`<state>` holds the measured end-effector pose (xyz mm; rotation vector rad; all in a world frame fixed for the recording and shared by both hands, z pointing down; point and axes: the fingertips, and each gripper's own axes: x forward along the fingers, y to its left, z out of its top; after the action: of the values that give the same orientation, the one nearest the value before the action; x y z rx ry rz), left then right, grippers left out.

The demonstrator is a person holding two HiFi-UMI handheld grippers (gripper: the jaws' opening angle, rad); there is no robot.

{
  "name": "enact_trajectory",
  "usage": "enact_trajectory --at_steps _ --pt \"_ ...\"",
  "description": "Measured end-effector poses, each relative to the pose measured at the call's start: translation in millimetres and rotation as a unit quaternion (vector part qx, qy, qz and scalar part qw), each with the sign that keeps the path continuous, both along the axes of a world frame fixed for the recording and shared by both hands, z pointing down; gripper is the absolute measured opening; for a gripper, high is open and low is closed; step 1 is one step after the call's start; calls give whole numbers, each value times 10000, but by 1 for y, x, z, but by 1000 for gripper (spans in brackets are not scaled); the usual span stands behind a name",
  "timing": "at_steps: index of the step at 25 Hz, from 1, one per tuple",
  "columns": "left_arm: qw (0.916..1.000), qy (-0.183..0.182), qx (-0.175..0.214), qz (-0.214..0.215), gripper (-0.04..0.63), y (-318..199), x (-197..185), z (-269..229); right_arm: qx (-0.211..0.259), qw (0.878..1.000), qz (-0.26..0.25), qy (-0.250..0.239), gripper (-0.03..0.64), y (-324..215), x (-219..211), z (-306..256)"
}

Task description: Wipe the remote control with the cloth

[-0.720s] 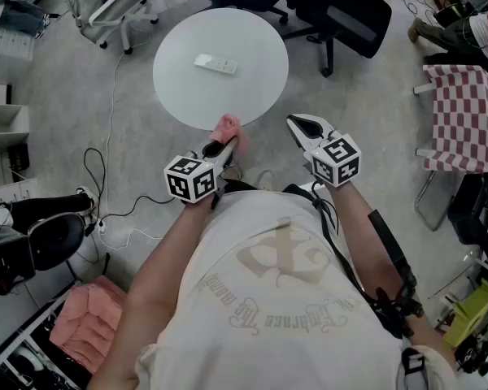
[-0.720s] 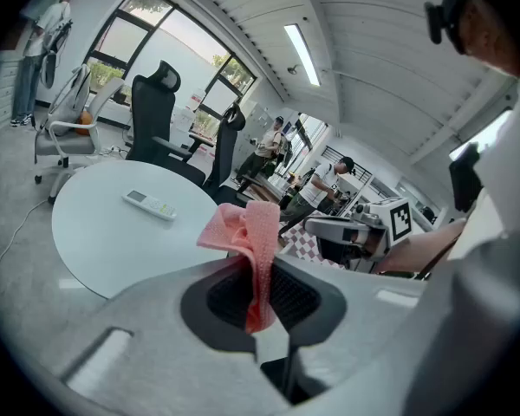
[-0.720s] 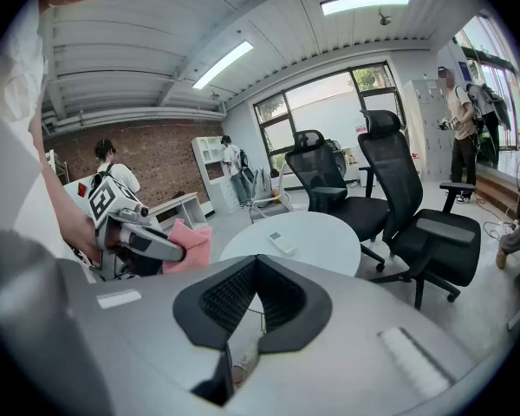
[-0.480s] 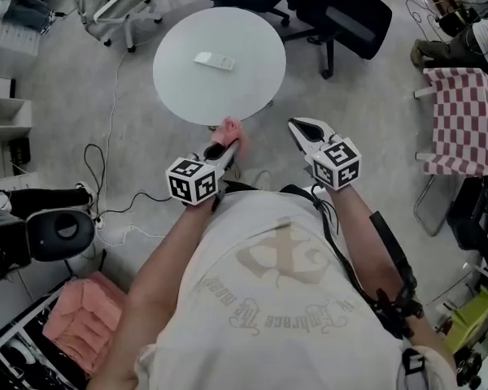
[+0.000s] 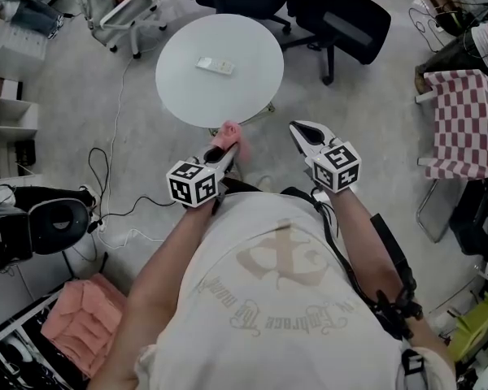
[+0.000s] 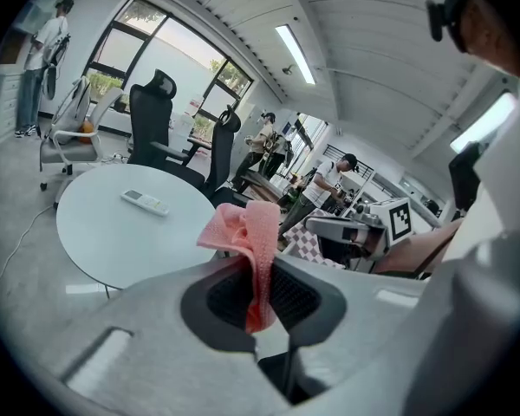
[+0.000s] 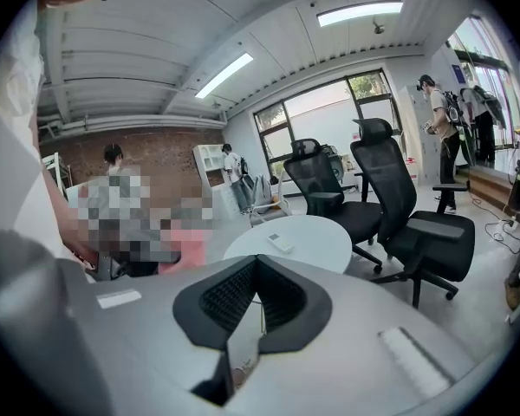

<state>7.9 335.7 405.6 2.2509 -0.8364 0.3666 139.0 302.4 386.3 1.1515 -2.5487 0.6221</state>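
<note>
A white remote control [image 5: 215,66] lies on the round white table [image 5: 252,88], toward its far left; it also shows in the left gripper view [image 6: 145,202] and in the right gripper view [image 7: 281,243]. My left gripper [image 5: 225,145] is shut on a pink cloth [image 5: 227,132] that sticks up from between its jaws [image 6: 253,237], just short of the table's near edge. My right gripper [image 5: 300,130] hangs to the right of the table, shut with nothing in it [image 7: 254,263].
Black office chairs [image 5: 342,19] stand beyond the table, a white chair [image 5: 118,2] at the far left. A checked cloth [image 5: 464,120] hangs at the right. Cables [image 5: 106,185] run over the floor at the left. People stand in the background [image 6: 329,180].
The head view has shifted slightly, so the table sits a little farther right and up. Both grippers keep about the same place and hold.
</note>
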Motion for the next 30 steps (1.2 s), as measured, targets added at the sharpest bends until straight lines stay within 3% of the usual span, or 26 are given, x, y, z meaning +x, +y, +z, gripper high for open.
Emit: enact_trajectory --at_steps 11,15,18,30 --pt "9998 -14 -61 -189 26 -23 -19 4 -197 9997 134 46 8 -22 -6 12" --pt "9999 32 -141 -53 26 -40 -10 11 -273 9996 23 71 8 -36 -11 14" --pt "9999 38 -157 42 26 -60 -11 13 -364 9992 15 161 8 -54 -15 20" --pt "9988 179 -360 -262 26 -147 -46 28 -539 9961 -390 579 8 -136 -51 31"
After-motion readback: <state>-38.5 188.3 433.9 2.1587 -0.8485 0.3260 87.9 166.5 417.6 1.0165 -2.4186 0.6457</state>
